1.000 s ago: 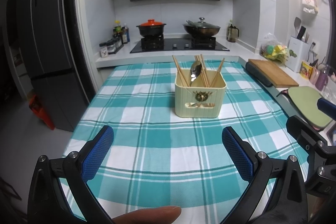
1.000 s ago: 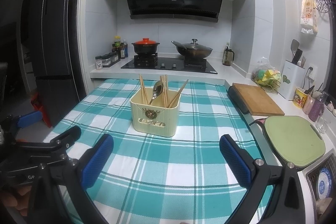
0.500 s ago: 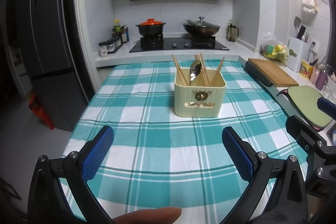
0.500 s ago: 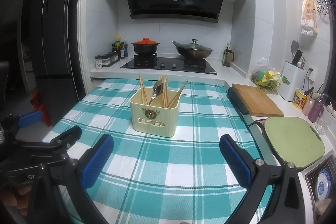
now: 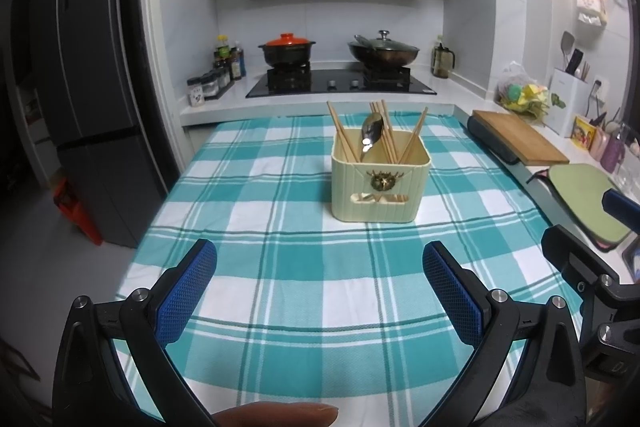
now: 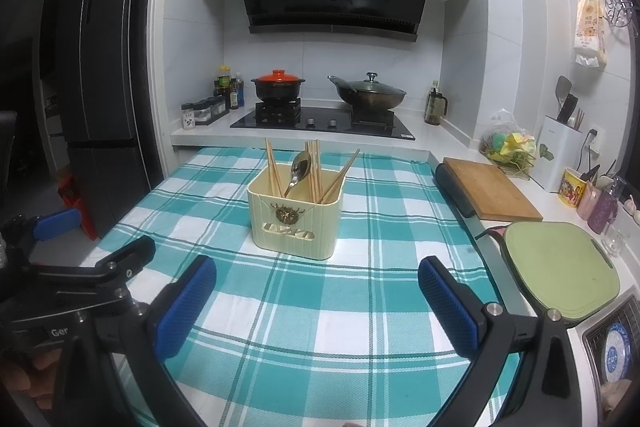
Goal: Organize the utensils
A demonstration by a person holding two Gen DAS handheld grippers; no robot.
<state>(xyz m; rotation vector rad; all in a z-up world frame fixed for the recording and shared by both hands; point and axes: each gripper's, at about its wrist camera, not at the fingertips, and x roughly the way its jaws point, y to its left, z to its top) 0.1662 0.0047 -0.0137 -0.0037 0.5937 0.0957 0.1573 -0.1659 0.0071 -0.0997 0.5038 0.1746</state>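
A cream utensil holder (image 5: 380,183) stands on the teal checked tablecloth (image 5: 280,259); it also shows in the right wrist view (image 6: 295,217). Several wooden chopsticks (image 5: 386,137) and a metal spoon (image 5: 370,133) stand in it, seen too as chopsticks (image 6: 314,167) and spoon (image 6: 299,169) in the right wrist view. My left gripper (image 5: 318,277) is open and empty, near the table's front. My right gripper (image 6: 316,293) is open and empty, level with the left one, which shows at the left edge (image 6: 96,267).
A stove with a red-lidded pot (image 5: 287,49) and a wok (image 5: 383,50) stands behind the table. A wooden board (image 6: 490,187) and a green board (image 6: 560,267) lie on the right counter. A dark fridge (image 5: 84,67) stands left.
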